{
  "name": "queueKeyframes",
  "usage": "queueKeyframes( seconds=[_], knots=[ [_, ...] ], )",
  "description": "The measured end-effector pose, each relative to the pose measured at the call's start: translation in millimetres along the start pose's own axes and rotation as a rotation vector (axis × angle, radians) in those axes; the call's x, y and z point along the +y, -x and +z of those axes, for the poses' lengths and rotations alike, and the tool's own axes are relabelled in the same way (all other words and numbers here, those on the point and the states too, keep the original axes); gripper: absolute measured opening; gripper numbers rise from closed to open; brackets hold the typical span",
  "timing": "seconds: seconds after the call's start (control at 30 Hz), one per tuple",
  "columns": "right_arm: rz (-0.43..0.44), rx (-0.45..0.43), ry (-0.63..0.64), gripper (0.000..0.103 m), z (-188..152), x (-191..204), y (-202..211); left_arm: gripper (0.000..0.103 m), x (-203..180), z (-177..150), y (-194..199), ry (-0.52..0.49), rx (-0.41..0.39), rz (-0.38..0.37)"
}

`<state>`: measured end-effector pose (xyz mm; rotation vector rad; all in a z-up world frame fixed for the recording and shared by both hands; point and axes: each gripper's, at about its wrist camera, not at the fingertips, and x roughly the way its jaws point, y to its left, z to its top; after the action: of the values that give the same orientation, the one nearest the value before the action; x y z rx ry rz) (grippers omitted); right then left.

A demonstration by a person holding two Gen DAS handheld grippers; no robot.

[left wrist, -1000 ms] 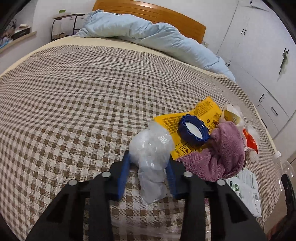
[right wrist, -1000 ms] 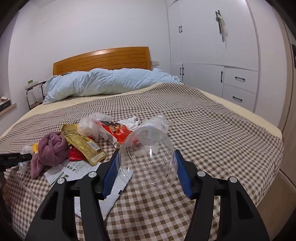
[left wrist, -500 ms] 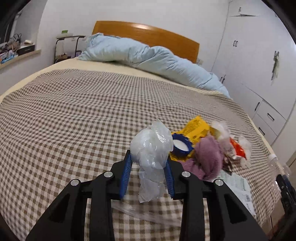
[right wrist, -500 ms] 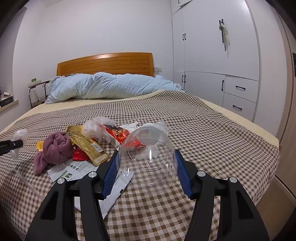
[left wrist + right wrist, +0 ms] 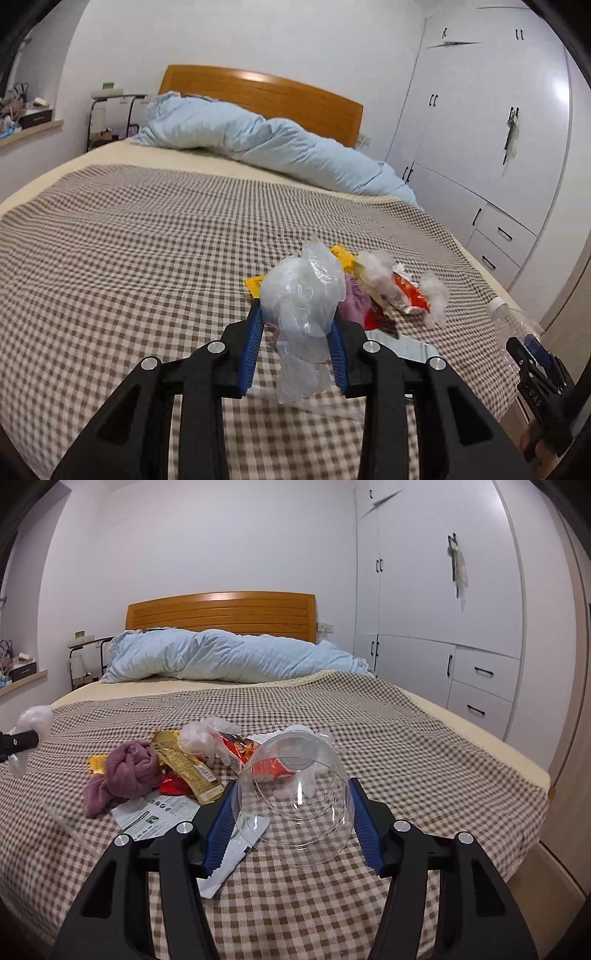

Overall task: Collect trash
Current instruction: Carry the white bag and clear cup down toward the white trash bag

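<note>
While the bed [image 5: 424,738] is covered by a brown checked blanket, a pale blue duvet [image 5: 229,657] is seen bunched below the wooden headboard [image 5: 221,613]. A heap of litter is spread on the blanket: a purple cloth [image 5: 125,771], a gold wrapper [image 5: 188,771], a red packet [image 5: 266,764] and printed paper [image 5: 155,814]. A clear plastic cup [image 5: 295,797] is clamped, rim toward the camera, by the right gripper [image 5: 293,823], raised over the blanket near the litter. A crumpled clear plastic bag [image 5: 301,295] is pinched by the left gripper [image 5: 295,347], raised above the blanket beside the heap.
</note>
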<state>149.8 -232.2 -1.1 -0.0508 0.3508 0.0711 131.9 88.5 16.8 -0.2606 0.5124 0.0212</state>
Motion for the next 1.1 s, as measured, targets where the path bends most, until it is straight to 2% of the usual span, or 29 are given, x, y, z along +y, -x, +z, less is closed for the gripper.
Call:
queueKeyframes(
  seconds=[0.17,0.6,0.8,1.1],
  knots=[
    [0.020,0.012,-0.006,0.057,1,-5,21,0.031,-19,-7,34,-0.039,-0.026,-0.027],
    [0.055,-0.027,0.025,0.057,2,-15,90,0.031,-50,-41,109,-0.120,-0.035,-0.071],
    [0.074,-0.015,0.038,0.057,-11,-25,119,0.031,-55,-55,135,-0.141,-0.036,-0.082],
    [0.133,0.072,0.053,0.057,-52,-43,152,0.031,-65,-100,165,-0.181,-0.014,-0.111]
  ],
)
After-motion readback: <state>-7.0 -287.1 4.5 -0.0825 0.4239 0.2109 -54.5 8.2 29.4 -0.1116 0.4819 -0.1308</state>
